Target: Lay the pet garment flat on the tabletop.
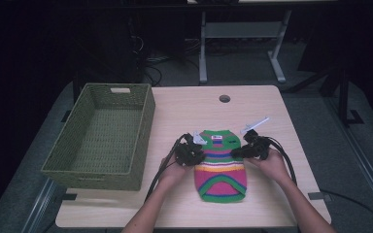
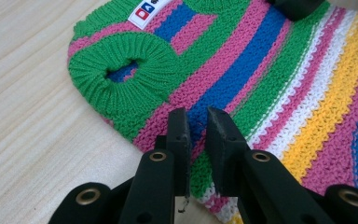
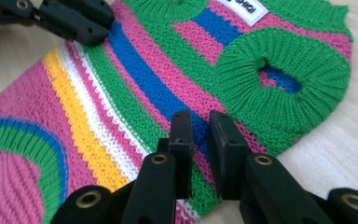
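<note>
A small ribbed-knit striped sweater (image 1: 221, 165) lies flat on the pale wood-grain desk (image 1: 184, 109) beside a green woven basket (image 1: 102, 136), its two side edges pinched in the nearly closed black jaws of the left claw (image 2: 198, 123) and right claw (image 3: 200, 126).

I am pinching the striped sweater (image 1: 221, 164) at both side edges with left gripper (image 1: 197, 154) and right gripper (image 1: 237, 152); basket (image 1: 80, 150) sitting left.
</note>
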